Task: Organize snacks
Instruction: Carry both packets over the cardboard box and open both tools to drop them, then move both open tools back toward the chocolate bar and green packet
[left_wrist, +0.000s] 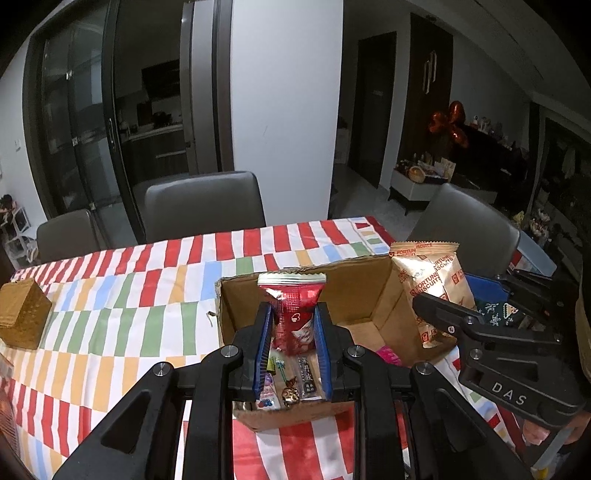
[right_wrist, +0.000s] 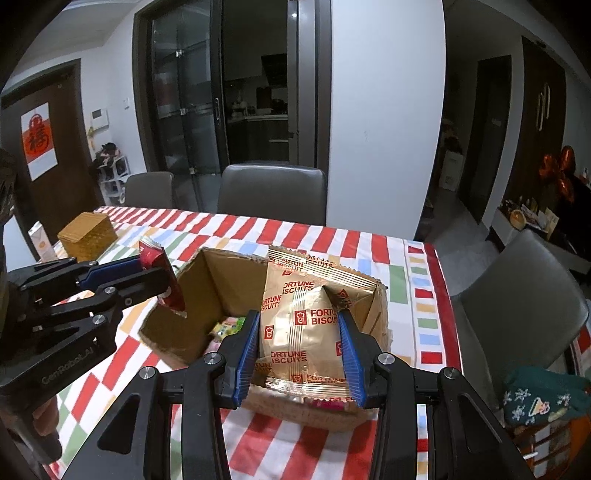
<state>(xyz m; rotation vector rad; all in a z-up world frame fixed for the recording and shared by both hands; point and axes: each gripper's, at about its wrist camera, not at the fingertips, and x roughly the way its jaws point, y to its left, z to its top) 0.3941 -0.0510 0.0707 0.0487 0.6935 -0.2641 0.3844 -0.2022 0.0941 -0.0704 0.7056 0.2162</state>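
The left gripper (left_wrist: 293, 325) grips a red snack packet (left_wrist: 295, 314) between its blue pads, jaws narrowed around the packet's waist so the wrapper creases in. The packet stands upright, its crimped top edge at twelve o'clock above the pads, and it hangs over the open cardboard box (left_wrist: 354, 291). In the right wrist view this same gripper (right_wrist: 155, 273) comes in from nine o'clock with the red packet (right_wrist: 162, 277) just over the box's near-left wall.

The right gripper (right_wrist: 299, 343) clamps a gold biscuit packet (right_wrist: 299, 325) printed "Fortune Biscuits". Its jaws stand wider than the left pair, pads pressed on both side edges so the middle of the packet bulges forward. The packet is upright over the box (right_wrist: 218, 280), its lower seam low inside the opening. In the left wrist view the biscuit packet (left_wrist: 432, 284) shows at two o'clock, at the box's right wall, with the right gripper (left_wrist: 439, 314) reaching in from three o'clock.

The box sits on a table under a striped cloth (left_wrist: 147, 288) of red, white, green, yellow and blue. Small wrapped sweets (left_wrist: 291, 384) lie on the box floor. A woven basket (left_wrist: 22, 314) rests on the cloth at nine o'clock, well apart from the box. Grey chairs (left_wrist: 203, 203) stand at the far side of the table, at twelve o'clock.
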